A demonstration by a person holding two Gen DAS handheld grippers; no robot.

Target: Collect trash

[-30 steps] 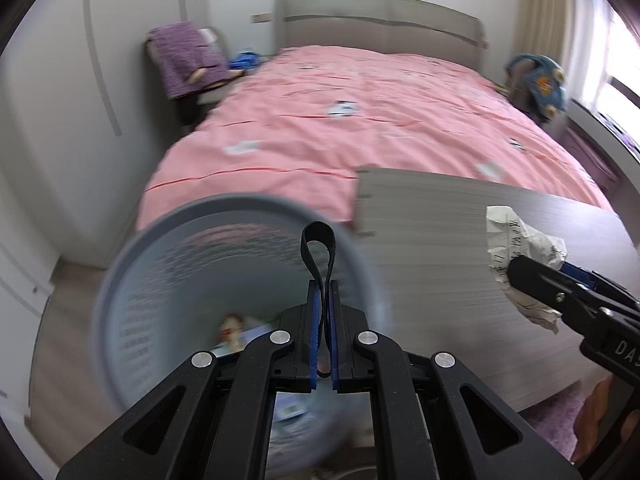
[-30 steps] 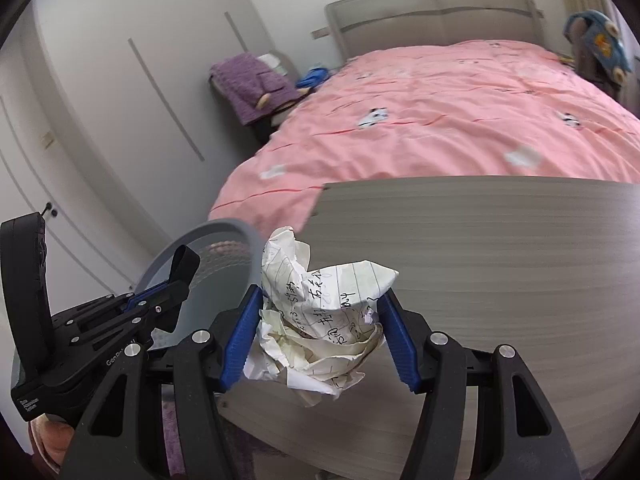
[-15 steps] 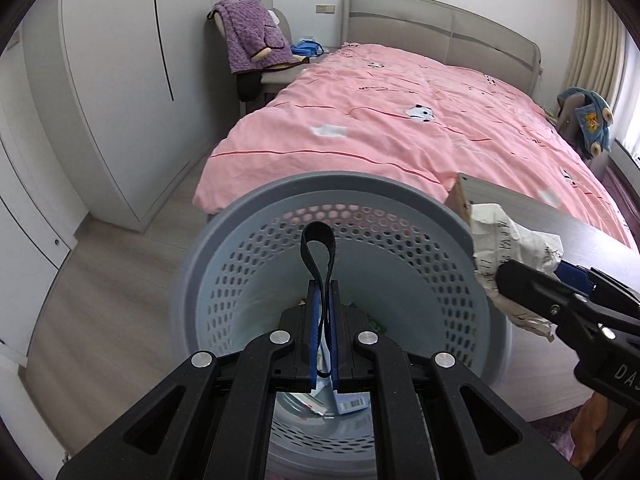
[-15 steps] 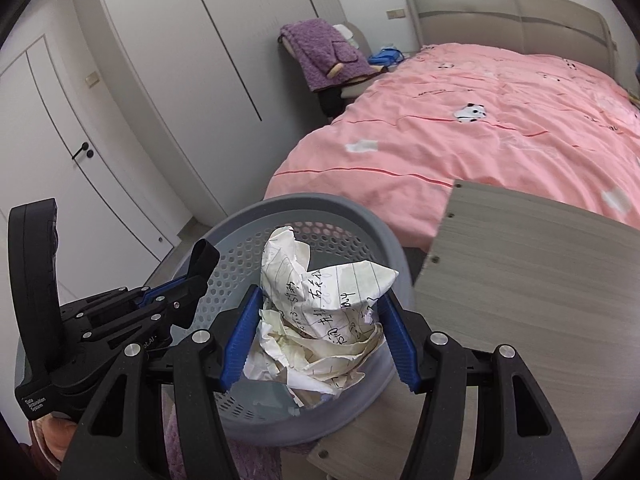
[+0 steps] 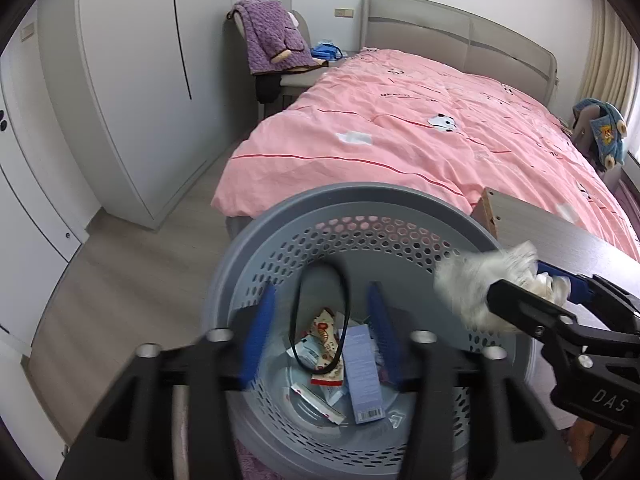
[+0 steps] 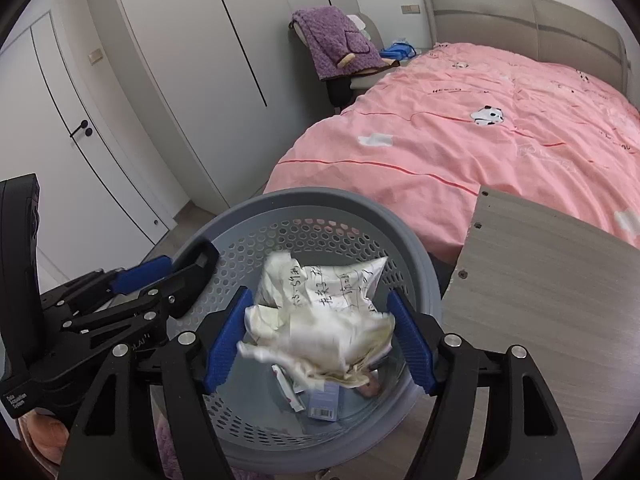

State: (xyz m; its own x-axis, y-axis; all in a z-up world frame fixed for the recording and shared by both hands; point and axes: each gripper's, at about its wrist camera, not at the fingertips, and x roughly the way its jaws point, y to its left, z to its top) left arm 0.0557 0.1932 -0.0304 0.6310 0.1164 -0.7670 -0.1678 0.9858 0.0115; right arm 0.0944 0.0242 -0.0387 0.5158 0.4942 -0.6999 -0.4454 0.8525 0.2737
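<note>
- Left wrist view: the left gripper point(image 5: 320, 336) hangs over the mouth of the grey perforated bin point(image 5: 256, 240), its blue-padded fingers spread wide with nothing between them. A thin black loop point(image 5: 320, 320) hangs in the gap, touching neither pad as far as I can tell.
- Left wrist view: wrappers point(image 5: 328, 344) and a small pale blue box point(image 5: 362, 376) lie on the bin's floor, so some trash is already collected.
- Left wrist view: the right gripper point(image 5: 532, 292) reaches in from the side with the crumpled paper point(image 5: 476, 284), blurred, at the bin's right rim. The grip itself cannot be read from here.
- Right wrist view: the right gripper point(image 6: 320, 332) is open about as wide as the crumpled paper point(image 6: 320, 312), which sits between the blue pads above the bin point(image 6: 320, 200). Its edges are smeared; whether the pads press it or it is already free, I cannot tell.
- Right wrist view: judging by this, the paper is at the drop point; what remains is letting it fall and checking for more trash.
- Only this view shows the handwriting on the paper and the bare wooden table point(image 6: 540, 280) beside the bin; only the left view shows the bin's contents unobstructed.
</note>
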